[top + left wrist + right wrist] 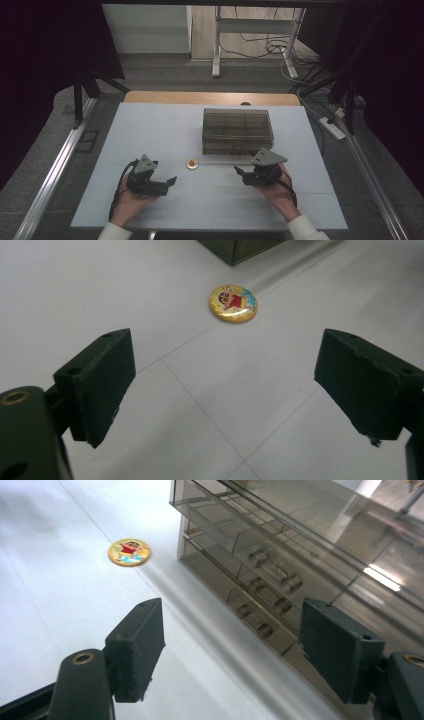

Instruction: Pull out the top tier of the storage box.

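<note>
The left gripper (172, 180) rests low over the table (150, 130) with its jaws spread wide and nothing between them; the badge (233, 303) lies flat just ahead of it, slightly right of centre, apart from both jaws. The right gripper (239, 171) is also wide and empty, the box (310, 545) close ahead to its right and the badge farther off to its left.

Place: we are looking at a lab-style recording room.
Surroundings: black curtains (45, 55) are hanging on both sides.
Floor: loose cables (270, 47) and a power strip (332, 127) are lying on grey carpet.
Workspace: a bare white table (150, 135) is standing between metal rails (55, 170).
</note>
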